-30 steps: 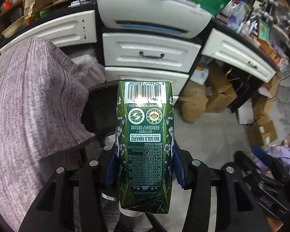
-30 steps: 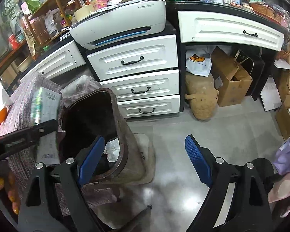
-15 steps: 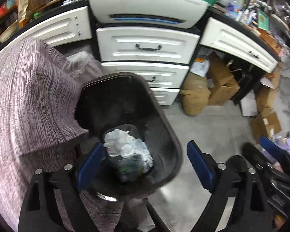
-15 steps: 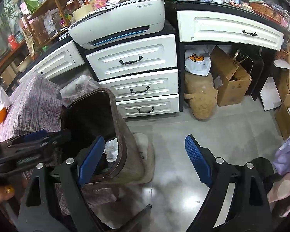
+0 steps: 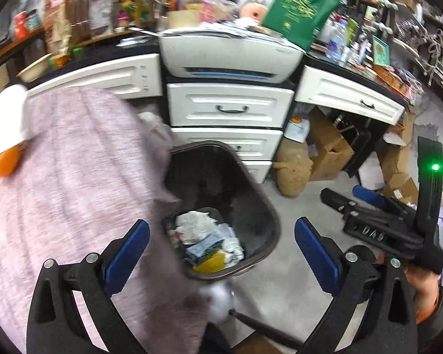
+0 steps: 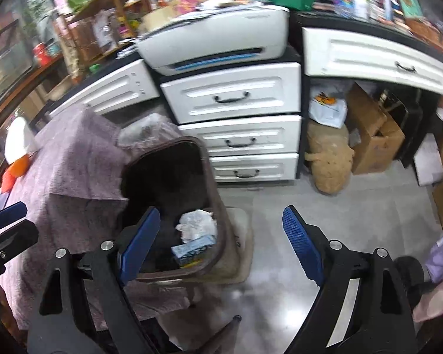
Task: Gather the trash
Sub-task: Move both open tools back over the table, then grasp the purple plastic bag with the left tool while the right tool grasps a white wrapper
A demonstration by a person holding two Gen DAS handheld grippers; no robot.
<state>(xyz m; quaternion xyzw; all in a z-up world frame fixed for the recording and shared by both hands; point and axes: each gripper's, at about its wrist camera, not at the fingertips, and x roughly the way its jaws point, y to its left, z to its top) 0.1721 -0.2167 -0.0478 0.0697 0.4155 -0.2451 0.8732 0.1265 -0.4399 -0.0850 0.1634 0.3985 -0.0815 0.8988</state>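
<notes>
While both pairs of tongs hang over the floor with their blue pads spread wide and nothing between them, the dark brown plastic trash bin [image 5: 221,206] stands just below and ahead. In the left wrist view the left tongs [image 5: 221,247] frame the bin's near rim, and the collected trash [image 5: 206,242], crumpled white paper, a pale blue packet and a scrap of yellow, lies at the bottom of the bin between the two pads. In the right wrist view the bin [image 6: 174,206] sits toward the left pad of the right tongs [image 6: 221,242], with the same white paper and blue packet [image 6: 196,236] showing inside; the right pad hangs over bare floor.

A mauve woven cloth [image 5: 68,183] covers the tabletop to the left of the bin and drapes against its rim; a white and orange object [image 5: 6,135] rests on its far edge. The grey polished floor [image 6: 354,212] spreads to the right. Behind the bin stands a stack of white drawers with black handles [image 6: 236,118], topped by a white printer [image 6: 215,38] and a green paper bag [image 5: 298,6]. Brown cardboard boxes [image 6: 372,129] and a tan stuffed sack [image 6: 330,162] sit under the black countertop to the right. The right tongs [image 5: 378,218] also appear at the right edge of the left wrist view, with a green light glowing on their body.
</notes>
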